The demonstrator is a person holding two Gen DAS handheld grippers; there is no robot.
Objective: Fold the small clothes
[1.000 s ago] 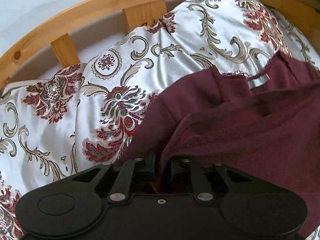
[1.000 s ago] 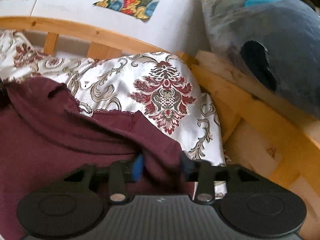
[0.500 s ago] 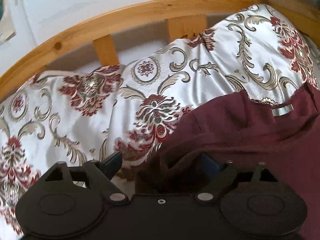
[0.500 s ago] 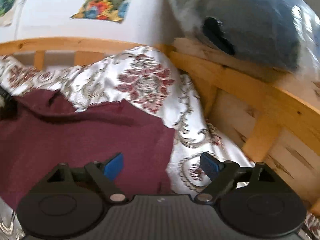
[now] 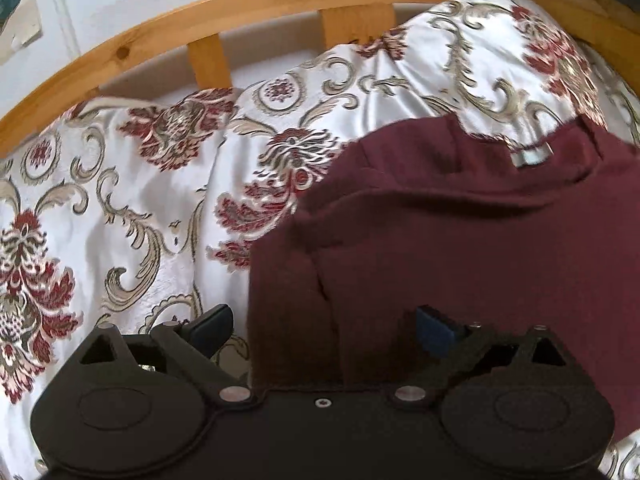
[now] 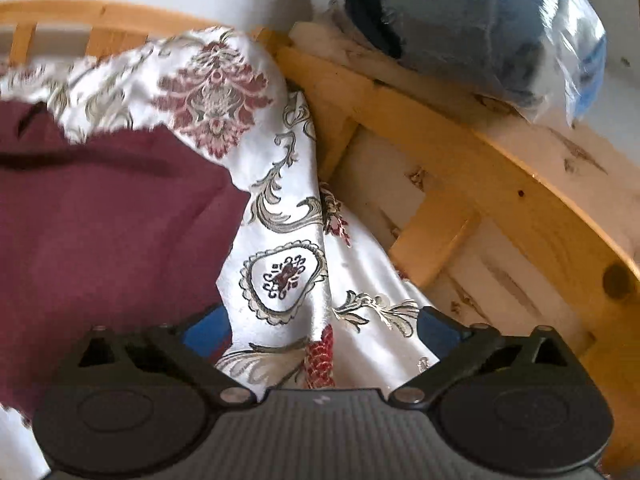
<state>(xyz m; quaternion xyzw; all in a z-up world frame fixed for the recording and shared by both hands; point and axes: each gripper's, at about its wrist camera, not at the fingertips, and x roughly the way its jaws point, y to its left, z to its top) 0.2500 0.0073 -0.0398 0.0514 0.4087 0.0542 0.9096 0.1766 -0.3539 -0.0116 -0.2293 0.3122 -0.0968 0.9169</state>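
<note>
A: What's the setting?

B: A bed with a pale wooden slatted frame (image 5: 208, 60) against a white wall, covered by a glossy white bedspread with red and gold floral scrollwork (image 5: 132, 208).

A: Start from the tools, then.

B: The left tool (image 5: 324, 330) is released, fingers spread wide and gripping nothing. A second ago it was clenched on cloth; half a second ago it had let go. Under it and out toward 1 o'clock lies the dark maroon knit garment (image 5: 460, 248), its left edge running up past the left blue pad (image 5: 212, 326), its neck label (image 5: 532, 156) at about 1 o'clock near the far hem.

A: And the right?

B: The right tool (image 6: 324, 334) is likewise released, where a second ago it pinched the fabric. It has swung away to the side: between its fingers is only bedspread, with the garment (image 6: 104, 232) off at 10 o'clock, just touching the left pad's side of the view. At 1 o'clock a blue-grey plush thing in clear plastic (image 6: 460, 24) sits on the frame.

A: Meaning?

B: I'd judge one fold has just been laid down and dropped. The garment rests flat, doubled over, on the bedspread; the next fold likely needs a fresh grip on an edge.
</note>
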